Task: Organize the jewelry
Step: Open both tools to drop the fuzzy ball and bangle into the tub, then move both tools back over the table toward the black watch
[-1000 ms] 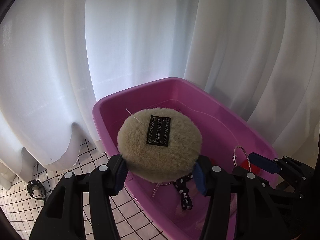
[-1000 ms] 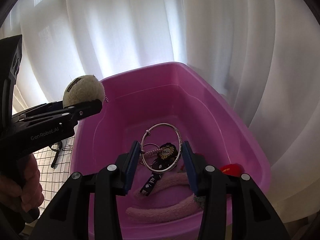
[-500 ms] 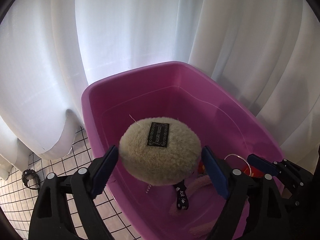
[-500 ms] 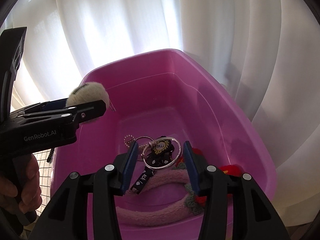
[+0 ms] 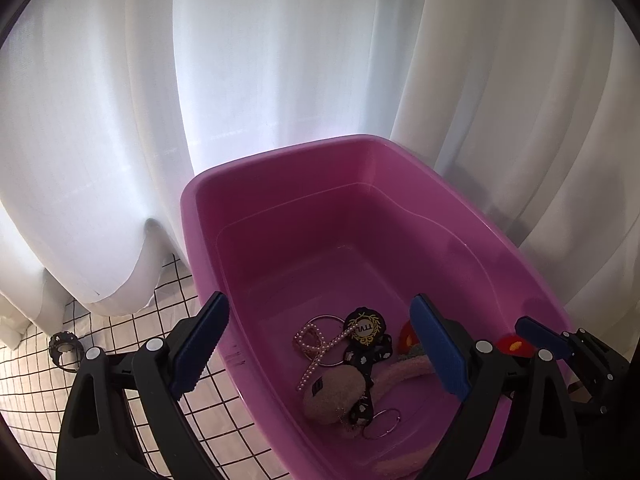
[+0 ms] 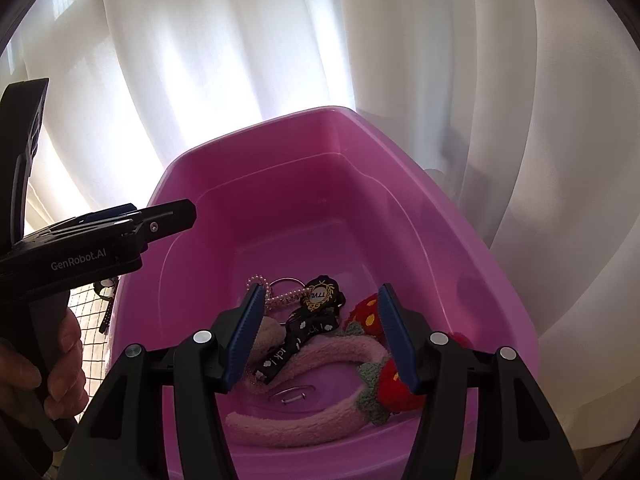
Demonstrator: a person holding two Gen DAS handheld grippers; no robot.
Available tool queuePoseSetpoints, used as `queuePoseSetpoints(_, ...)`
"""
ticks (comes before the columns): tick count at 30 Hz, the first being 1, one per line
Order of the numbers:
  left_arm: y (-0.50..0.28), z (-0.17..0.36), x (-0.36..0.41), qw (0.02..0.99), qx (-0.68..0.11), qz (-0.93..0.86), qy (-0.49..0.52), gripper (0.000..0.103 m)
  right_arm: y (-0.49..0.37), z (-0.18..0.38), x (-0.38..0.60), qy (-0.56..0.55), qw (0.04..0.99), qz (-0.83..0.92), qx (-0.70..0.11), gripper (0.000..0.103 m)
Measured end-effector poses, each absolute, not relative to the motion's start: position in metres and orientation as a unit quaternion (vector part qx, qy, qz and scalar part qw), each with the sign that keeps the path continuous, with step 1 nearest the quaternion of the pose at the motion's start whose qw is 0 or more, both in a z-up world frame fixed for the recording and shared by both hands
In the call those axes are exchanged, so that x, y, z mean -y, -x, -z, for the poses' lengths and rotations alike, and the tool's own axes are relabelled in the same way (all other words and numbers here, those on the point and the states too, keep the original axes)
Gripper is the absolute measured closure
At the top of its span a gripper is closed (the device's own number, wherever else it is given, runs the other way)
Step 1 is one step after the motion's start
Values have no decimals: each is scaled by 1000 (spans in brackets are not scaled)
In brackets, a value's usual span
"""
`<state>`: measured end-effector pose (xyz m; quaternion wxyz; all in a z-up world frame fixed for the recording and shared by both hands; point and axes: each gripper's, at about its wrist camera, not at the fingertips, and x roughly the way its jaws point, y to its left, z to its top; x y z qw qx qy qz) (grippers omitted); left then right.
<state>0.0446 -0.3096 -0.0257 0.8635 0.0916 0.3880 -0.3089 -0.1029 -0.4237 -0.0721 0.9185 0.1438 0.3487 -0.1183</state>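
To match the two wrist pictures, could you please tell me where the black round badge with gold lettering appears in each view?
Left wrist view: the badge lies on the tub floor, lower centre, right of the pearl chain.
Right wrist view: the badge lies just above centre, between the tips of the right tongs, whose jaws are opening with nothing gripped.
Shared landmark: the pink tub before the white curtain.

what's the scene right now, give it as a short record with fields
container: pink tub on a grid-patterned cloth
in tub: beige puff, pearl chain, black badge keychain, pink fuzzy headband with red strawberries, metal ring
outside tub: small black item on the cloth
left gripper: open, empty
right gripper: opening, nothing gripped
backdrop: white curtain
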Motion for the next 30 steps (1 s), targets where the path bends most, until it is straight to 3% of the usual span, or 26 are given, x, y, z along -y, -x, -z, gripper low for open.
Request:
queuePoseSetpoints(11,-44,10,293,873,-372,304,-83,13,98,67,413,-145,923,109,-340,45)
queuePoseSetpoints(15,-46,2,276,876,-371,300,-69,8,93,63,406,-158,922,95,-341,44)
queuePoseSetpoints(30,-63,-12,147,899,-361,248,-4,6,61,40,323,-142,935,22,-323,38)
